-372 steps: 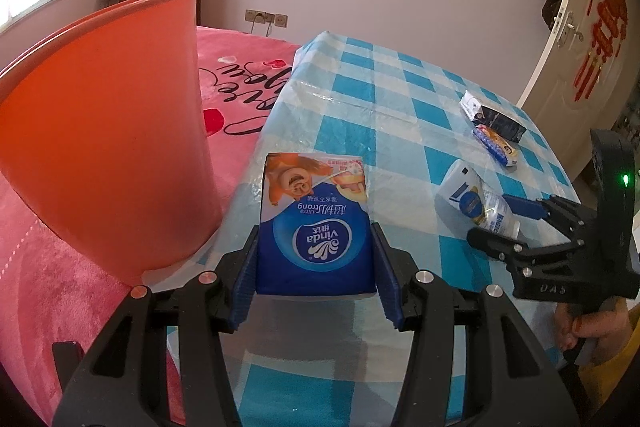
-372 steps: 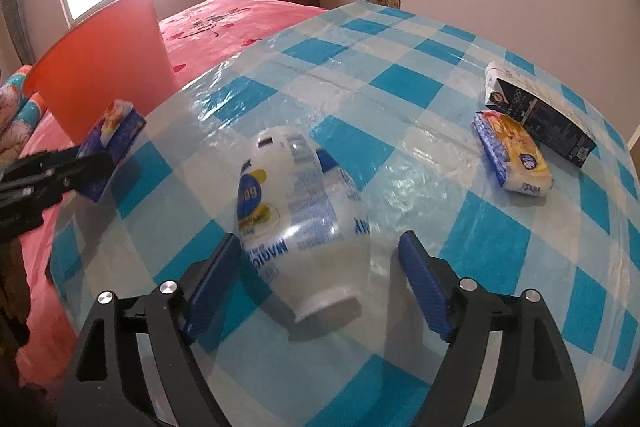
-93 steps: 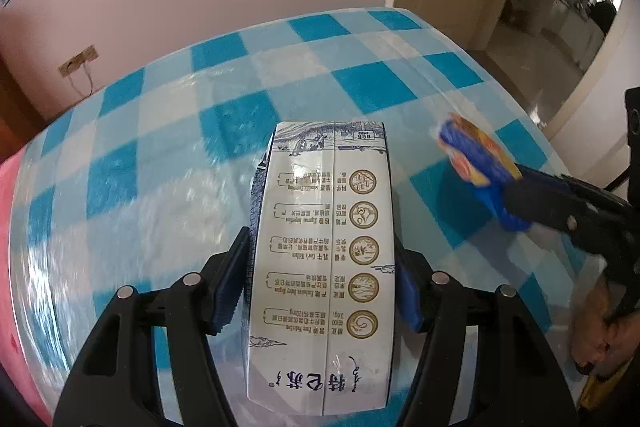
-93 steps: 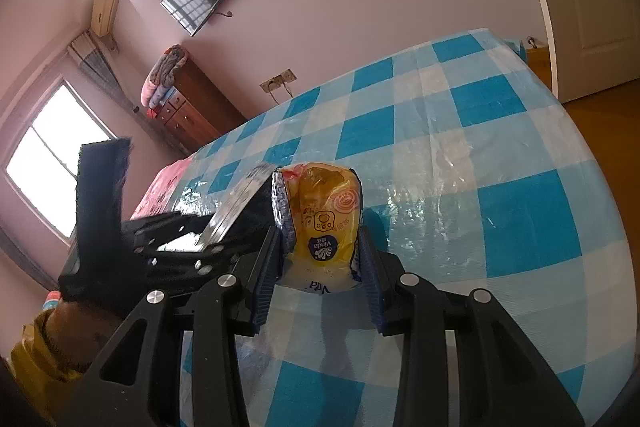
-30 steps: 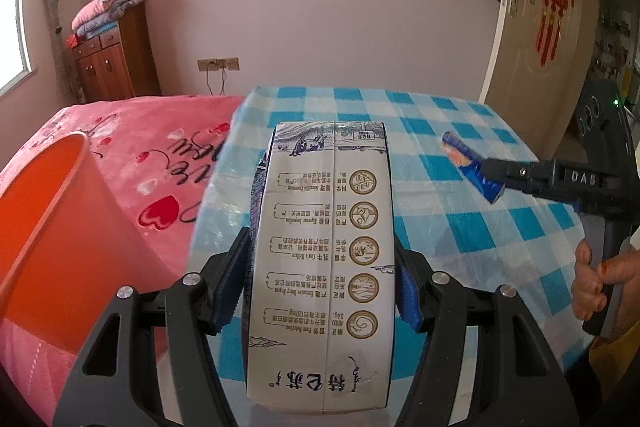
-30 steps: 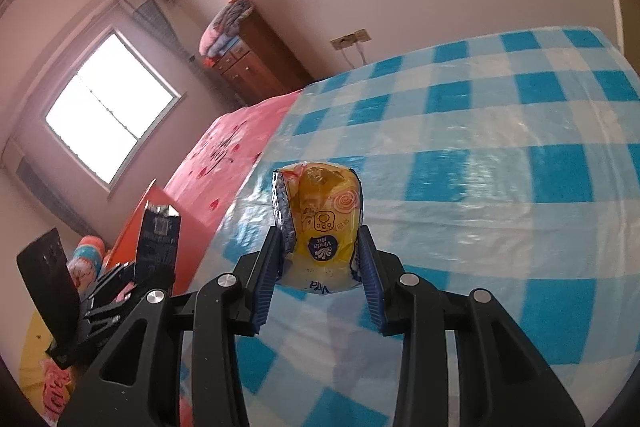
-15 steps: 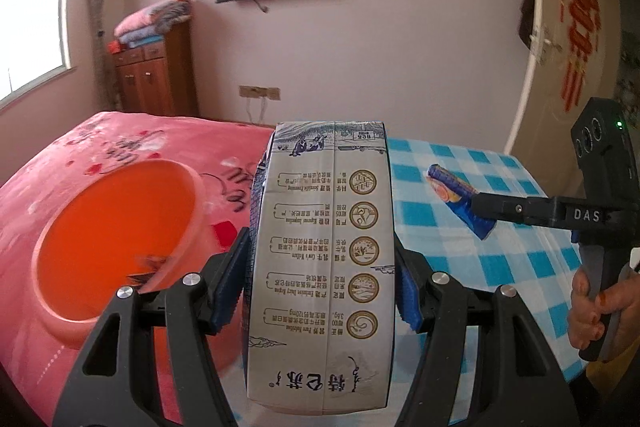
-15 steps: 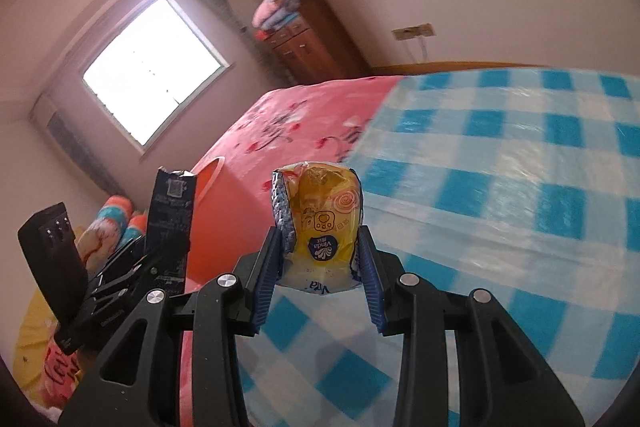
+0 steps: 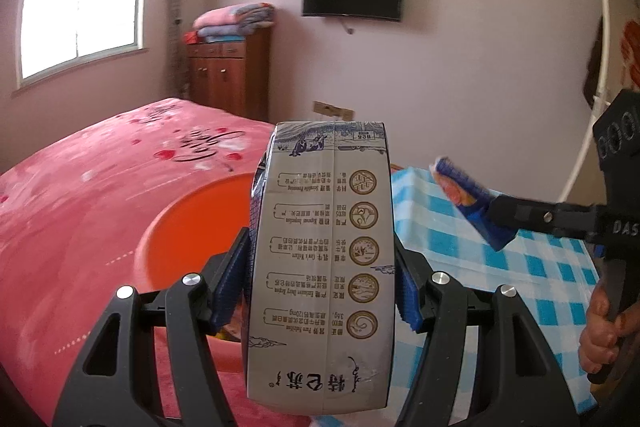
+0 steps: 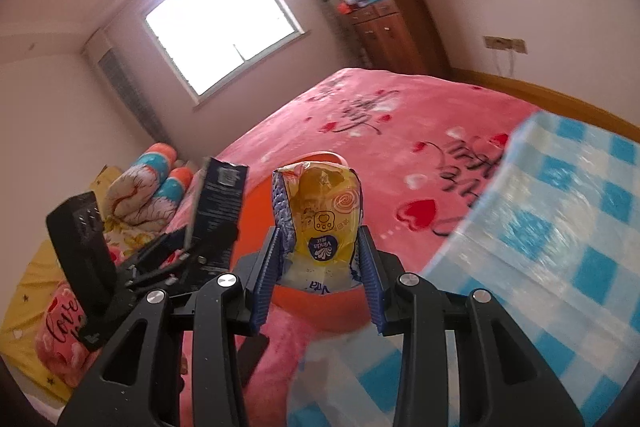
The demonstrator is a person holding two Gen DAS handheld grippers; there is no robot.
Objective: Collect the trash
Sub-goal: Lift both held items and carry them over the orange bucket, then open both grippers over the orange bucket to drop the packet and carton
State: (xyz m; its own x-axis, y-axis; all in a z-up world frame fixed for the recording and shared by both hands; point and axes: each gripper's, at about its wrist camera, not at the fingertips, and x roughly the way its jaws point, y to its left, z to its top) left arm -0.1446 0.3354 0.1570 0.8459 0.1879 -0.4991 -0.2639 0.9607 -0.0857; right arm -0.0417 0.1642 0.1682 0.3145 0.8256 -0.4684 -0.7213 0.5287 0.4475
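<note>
The left gripper [image 9: 320, 291] is clamped on the upright carton [image 9: 320, 267] and the right gripper [image 10: 318, 279] on the tissue pack [image 10: 320, 219], the orange bin [image 9: 200, 227] lying just ahead, below, nearer the left.

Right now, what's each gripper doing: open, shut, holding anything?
Left gripper: shut on the milk carton.
Right gripper: shut on the tissue pack.

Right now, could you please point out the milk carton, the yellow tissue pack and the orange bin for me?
milk carton [image 9: 320, 263]: left wrist view, middle of its printed face.
yellow tissue pack [image 10: 322, 215]: right wrist view, centre of its yellow front.
orange bin [image 9: 200, 227]: left wrist view, its inner wall.
</note>
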